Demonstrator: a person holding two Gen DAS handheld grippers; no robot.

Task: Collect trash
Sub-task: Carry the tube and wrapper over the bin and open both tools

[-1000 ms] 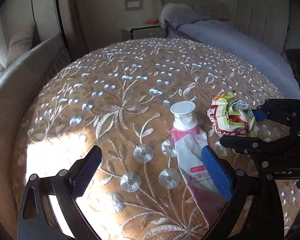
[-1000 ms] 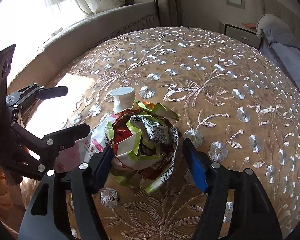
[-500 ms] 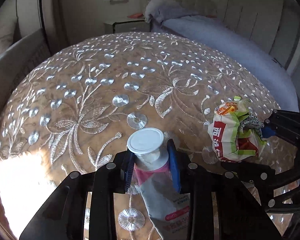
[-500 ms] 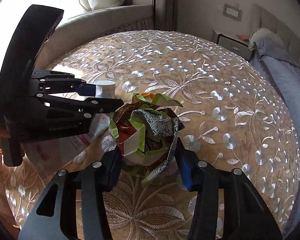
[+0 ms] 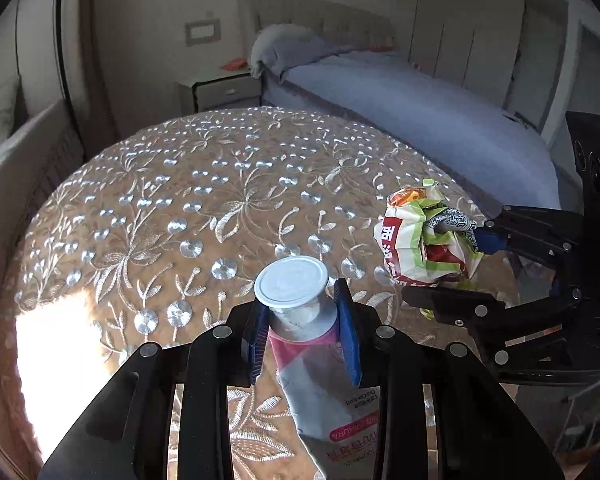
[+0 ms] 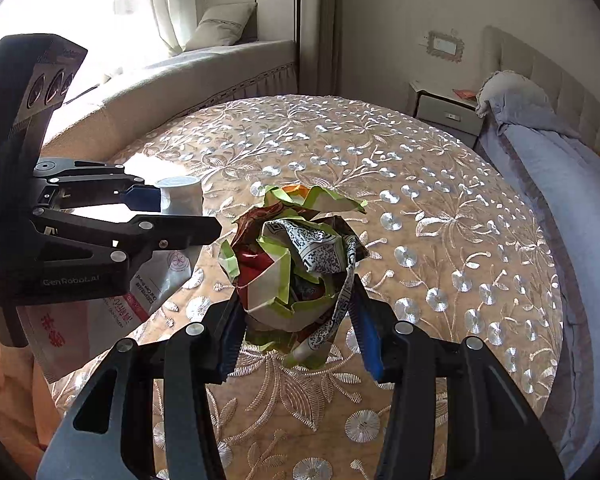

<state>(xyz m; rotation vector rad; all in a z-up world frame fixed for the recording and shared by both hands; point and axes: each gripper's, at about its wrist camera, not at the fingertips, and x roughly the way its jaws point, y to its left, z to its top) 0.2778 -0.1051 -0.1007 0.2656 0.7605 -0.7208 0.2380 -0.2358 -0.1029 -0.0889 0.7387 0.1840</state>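
My left gripper (image 5: pixel 302 334) is shut on a pink-and-white tube with a white cap (image 5: pixel 296 304), held off the embroidered round table (image 5: pixel 204 200). The tube hangs down below the jaws. My right gripper (image 6: pixel 296 328) is shut on a crumpled green, red and white wrapper (image 6: pixel 292 264), also lifted above the table. In the left wrist view the wrapper (image 5: pixel 420 240) and right gripper (image 5: pixel 452 268) are at the right. In the right wrist view the left gripper (image 6: pixel 172 212) and the tube (image 6: pixel 180 196) are at the left.
A bed with a blue cover (image 5: pixel 420 120) lies beyond the table, with a nightstand (image 5: pixel 220 92) beside it. A cushioned window bench (image 6: pixel 204 68) curves along the table's left side. Bright sunlight falls on the tablecloth (image 5: pixel 52 340).
Both grippers closed, the left on the tube and the right on the wrapper. Both then rose off the table with their loads.
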